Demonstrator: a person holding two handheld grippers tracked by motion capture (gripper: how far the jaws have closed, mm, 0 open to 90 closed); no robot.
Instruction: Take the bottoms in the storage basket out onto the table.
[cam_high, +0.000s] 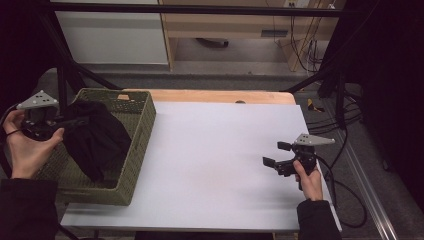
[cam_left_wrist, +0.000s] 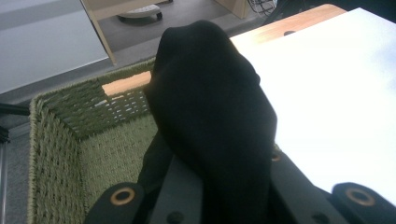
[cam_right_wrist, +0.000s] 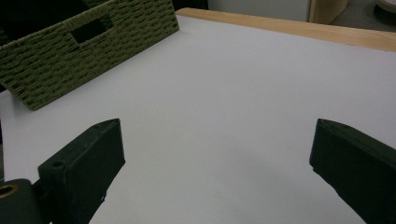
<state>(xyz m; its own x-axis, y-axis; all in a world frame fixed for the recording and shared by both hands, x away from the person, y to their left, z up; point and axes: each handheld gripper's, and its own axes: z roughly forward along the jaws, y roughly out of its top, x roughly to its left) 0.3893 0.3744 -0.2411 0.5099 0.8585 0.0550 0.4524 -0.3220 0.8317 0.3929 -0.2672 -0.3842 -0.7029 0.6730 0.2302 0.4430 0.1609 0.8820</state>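
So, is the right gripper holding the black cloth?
No, the right gripper stands open over the bare white table, while the black cloth hangs from the left gripper over the green basket.

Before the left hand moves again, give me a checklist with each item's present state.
1. Left tongs shut on the black cloth: ok.
2. Cloth lifted free of the basket: not ok, its lower end hangs inside.
3. Anything else lying in the basket: cannot tell, the cloth hides part of the floor.
4. Right tongs open: ok, jaws stand wide apart with nothing between them.
5. Right tongs away from the basket: ok, they hover over the white table well to its right.
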